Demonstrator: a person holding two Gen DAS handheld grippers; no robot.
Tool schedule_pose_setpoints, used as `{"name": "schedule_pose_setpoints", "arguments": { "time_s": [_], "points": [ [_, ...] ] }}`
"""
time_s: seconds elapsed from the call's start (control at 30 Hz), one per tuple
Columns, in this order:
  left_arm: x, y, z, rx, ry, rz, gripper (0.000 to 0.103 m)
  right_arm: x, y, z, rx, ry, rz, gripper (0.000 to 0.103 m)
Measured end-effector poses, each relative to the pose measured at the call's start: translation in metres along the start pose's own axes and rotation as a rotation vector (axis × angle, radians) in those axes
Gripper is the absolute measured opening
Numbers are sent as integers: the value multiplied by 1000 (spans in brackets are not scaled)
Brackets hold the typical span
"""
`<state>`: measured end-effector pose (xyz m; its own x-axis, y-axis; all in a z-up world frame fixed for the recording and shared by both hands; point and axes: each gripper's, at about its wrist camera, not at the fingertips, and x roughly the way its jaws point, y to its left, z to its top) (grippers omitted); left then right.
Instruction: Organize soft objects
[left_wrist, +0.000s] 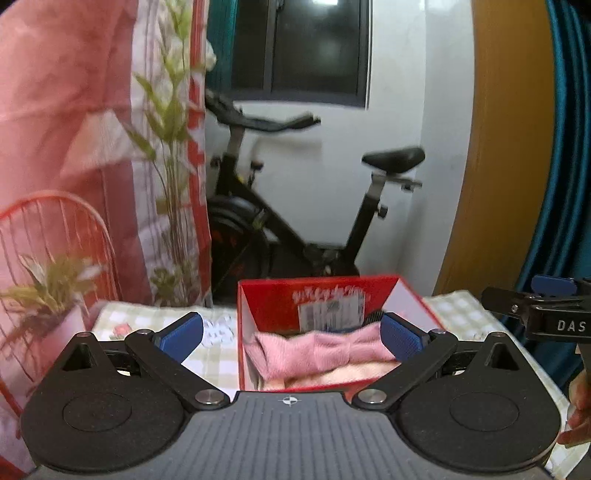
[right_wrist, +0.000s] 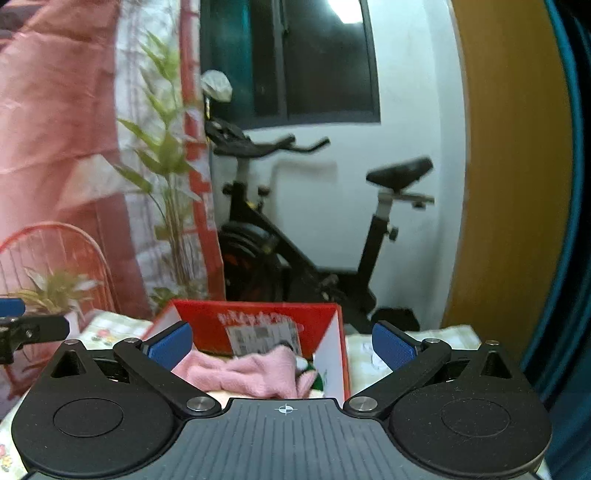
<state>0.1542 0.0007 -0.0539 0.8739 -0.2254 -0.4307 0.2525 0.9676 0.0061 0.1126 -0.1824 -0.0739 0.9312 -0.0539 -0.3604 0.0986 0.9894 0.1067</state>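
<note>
Red box (left_wrist: 258, 314), cardboard, open-topped, set on a checked cloth (left_wrist: 218, 354); a printed label is borne on its inner wall. Pink knit (left_wrist: 317, 350), soft and ribbed, is folded inside over a peach fleece (left_wrist: 343, 376). Left gripper (left_wrist: 291, 334) and right gripper (right_wrist: 282, 345), blue ribbed pads, are held wide apart, nothing gripped.

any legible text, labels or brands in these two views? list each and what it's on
"DAS": white letters on the right gripper body, cut off by the left wrist view's edge.
White script on the red box inner wall: blurred, unreadable.
Printed label below that script: blurred, unreadable.
No other text visible.
</note>
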Motion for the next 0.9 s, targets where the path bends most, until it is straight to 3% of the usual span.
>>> {"name": "schedule_pose_setpoints", "arguments": {
  "time_s": [0.4, 0.53, 0.9],
  "points": [
    [-101, -27, 7, 29, -133, 69, 103, -107, 8, 9, 52, -61, -14, 103],
    [-112, -26, 3, -8, -128, 17, 103, -127, 4, 8, 55, -68, -36, 103],
    [-118, -26, 1, -12, -131, 39, 103, -141, 1, 5, 45, -83, -48, 103]
  ]
}}
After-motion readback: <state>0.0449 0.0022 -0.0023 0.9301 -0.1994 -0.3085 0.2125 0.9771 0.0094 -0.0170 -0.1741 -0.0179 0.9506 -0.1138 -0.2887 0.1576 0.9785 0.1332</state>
